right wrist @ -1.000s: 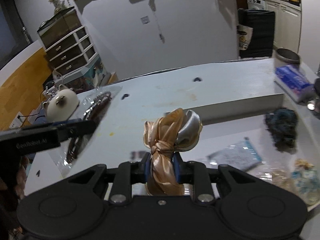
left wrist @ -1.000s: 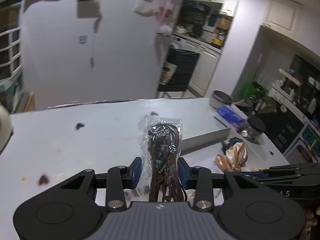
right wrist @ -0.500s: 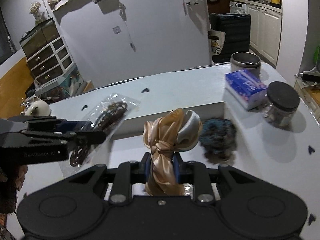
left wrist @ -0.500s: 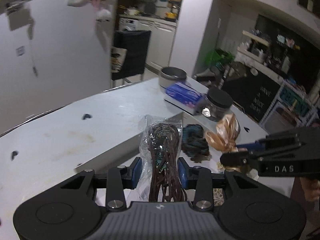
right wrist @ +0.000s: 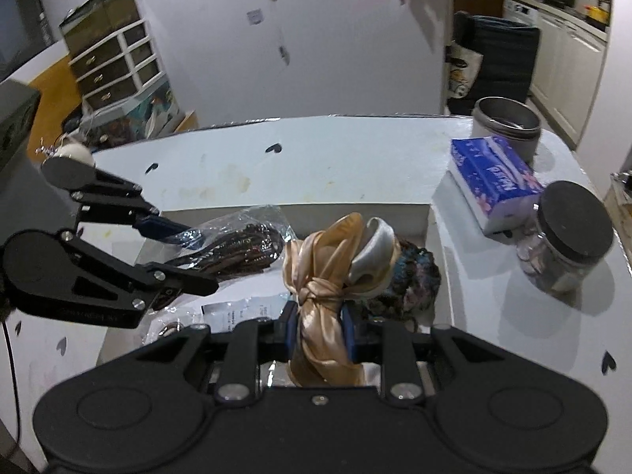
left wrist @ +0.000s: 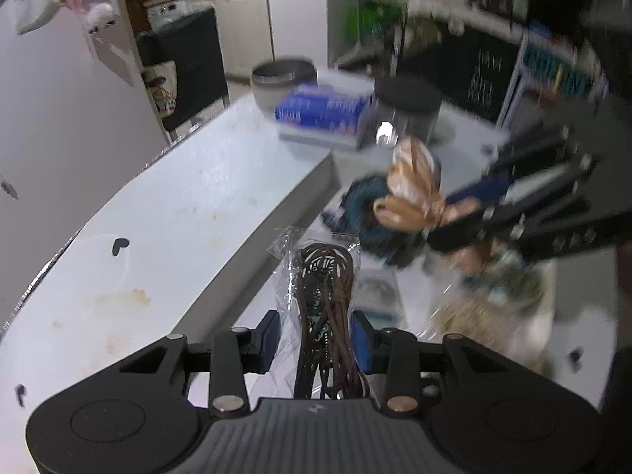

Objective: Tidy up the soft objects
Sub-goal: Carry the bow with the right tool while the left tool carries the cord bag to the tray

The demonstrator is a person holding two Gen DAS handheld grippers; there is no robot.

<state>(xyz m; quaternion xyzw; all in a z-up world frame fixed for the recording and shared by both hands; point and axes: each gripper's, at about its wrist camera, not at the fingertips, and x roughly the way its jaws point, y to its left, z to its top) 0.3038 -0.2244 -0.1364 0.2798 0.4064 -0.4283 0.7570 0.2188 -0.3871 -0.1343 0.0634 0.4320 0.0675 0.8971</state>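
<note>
Cord bundle in a clear bag [left wrist: 324, 288] sits clamped between the blue pads of the left gripper [left wrist: 316, 341]; its long axis runs straight out along the fingers toward twelve o'clock in the left wrist view, sealed end farthest from the pads. In the right wrist view the same bag lies from nine toward three o'clock, tip aimed at the satin scrunchie [right wrist: 335, 272]. That scrunchie, gold with one silver fold, is pinched at its knotted tails by the right gripper [right wrist: 320, 333], loops fanning up toward twelve o'clock. Both held things hang above a white open box [right wrist: 395, 213] on the white table [right wrist: 316, 158].

Counted: one bagged cord bundle, one satin scrunchie, one dark teal knitted scrunchie [right wrist: 418, 276] lying in the box just behind the satin one at one o'clock, and a few more packets on the box floor, too blurred to number. At two o'clock beyond the box stand one blue tissue pack [right wrist: 493, 181], one black-lidded glass jar [right wrist: 568, 237] and one grey metal tin [right wrist: 509, 122].
</note>
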